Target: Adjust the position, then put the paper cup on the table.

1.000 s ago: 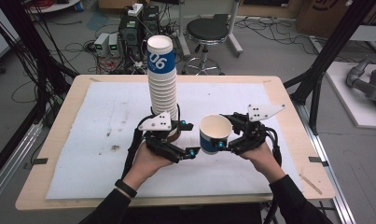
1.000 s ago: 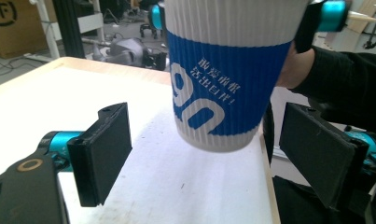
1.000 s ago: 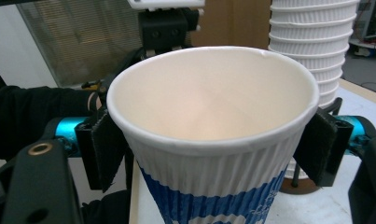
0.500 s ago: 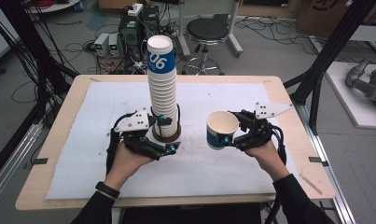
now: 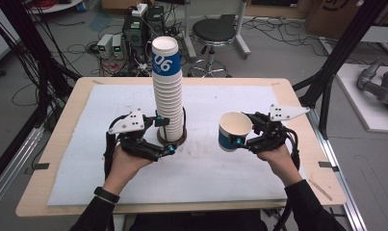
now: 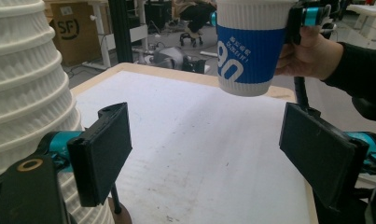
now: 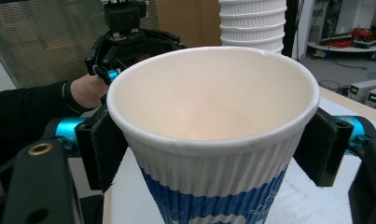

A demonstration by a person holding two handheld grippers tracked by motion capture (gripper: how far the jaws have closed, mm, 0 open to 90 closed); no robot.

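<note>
The right gripper (image 5: 243,139) has its fingers clamped on one cup (image 5: 234,131) by its ribbed wall, held clear of the desk (image 5: 66,144) to the right of the stack (image 5: 166,91), while the left gripper (image 5: 165,144) sits by the stack's foot with its fingers apart and nothing between them. To do this well, I'd keep the cup upright and the squeeze light — the paper wall dents easily — and steady the stack low down if the cup goes on top. There's open desk ahead and between the hands, but the tall stack would topple at a nudge — the desk's right edge lies close behind the right hand.
</note>
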